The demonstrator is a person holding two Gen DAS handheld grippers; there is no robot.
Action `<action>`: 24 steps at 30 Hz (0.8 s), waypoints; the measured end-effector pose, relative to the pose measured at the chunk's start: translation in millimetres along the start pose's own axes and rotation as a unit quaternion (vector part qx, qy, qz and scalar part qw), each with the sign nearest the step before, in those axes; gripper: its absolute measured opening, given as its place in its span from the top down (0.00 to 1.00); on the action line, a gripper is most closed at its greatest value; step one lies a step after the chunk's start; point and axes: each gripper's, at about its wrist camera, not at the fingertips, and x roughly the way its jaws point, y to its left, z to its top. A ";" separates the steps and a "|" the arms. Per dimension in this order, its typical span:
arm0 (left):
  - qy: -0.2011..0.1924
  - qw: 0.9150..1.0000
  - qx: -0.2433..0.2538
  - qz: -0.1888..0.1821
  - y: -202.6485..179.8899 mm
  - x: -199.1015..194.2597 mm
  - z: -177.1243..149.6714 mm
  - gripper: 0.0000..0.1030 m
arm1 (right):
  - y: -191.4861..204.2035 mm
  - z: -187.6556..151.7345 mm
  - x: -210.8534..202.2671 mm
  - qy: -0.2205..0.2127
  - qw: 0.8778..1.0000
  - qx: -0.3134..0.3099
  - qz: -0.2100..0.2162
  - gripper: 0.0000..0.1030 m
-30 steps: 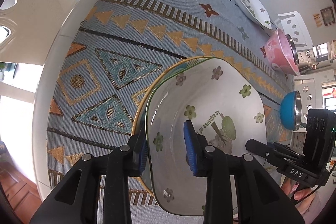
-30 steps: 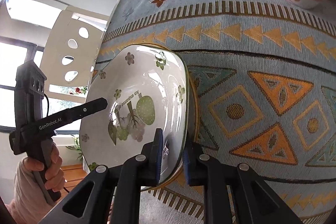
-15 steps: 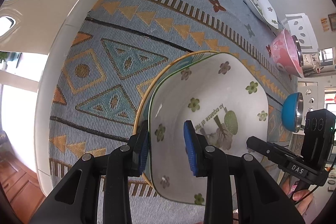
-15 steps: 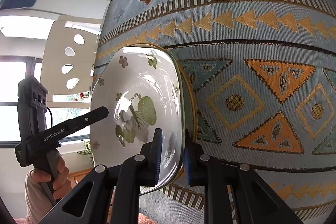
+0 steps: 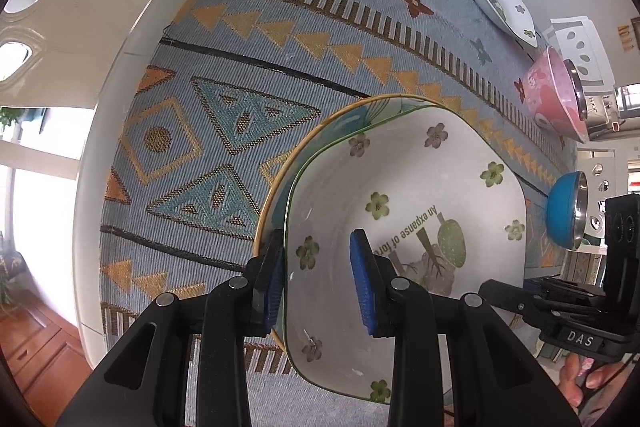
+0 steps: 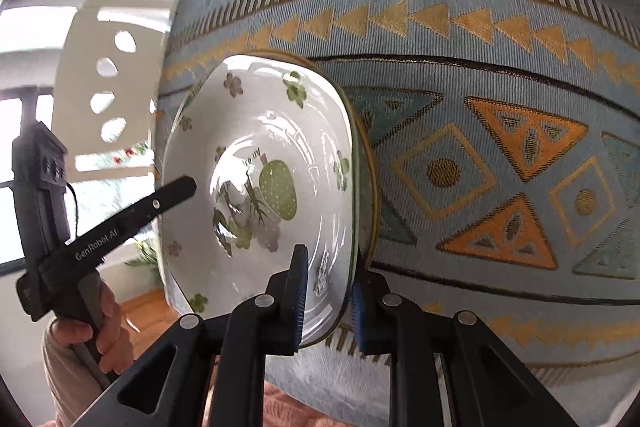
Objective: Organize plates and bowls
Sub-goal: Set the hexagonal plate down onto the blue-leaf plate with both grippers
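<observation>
Patterned tablecloth [image 5: 248, 75] carries three plates [image 5: 404, 227] and two bowls [image 5: 554, 91]

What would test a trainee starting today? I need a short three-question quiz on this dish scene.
1. True or false: the square bowl lies on a gold-rimmed plate.
2. Which other bowls show beyond it in the left wrist view? A) a pink bowl and a blue bowl; B) red and green ones; C) two black ones.
3. Fill in: the right gripper is closed on the square bowl's ____.

Key: 1 true; 2 A; 3 rim.
</observation>
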 end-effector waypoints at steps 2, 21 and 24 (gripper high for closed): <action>0.000 1.000 -0.001 -0.002 0.1 -0.3 0.1 0.72 | 4.8 2.3 -0.2 0.014 1.000 -0.005 -0.014 0.82; -0.011 1.000 0.007 0.004 -3.5 -6.0 6.3 0.70 | 6.4 9.0 4.9 0.018 0.999 -0.003 -0.031 0.72; -0.020 1.000 0.013 0.007 -4.9 -12.2 9.3 0.70 | 12.8 8.8 8.4 0.020 0.999 -0.013 -0.041 0.69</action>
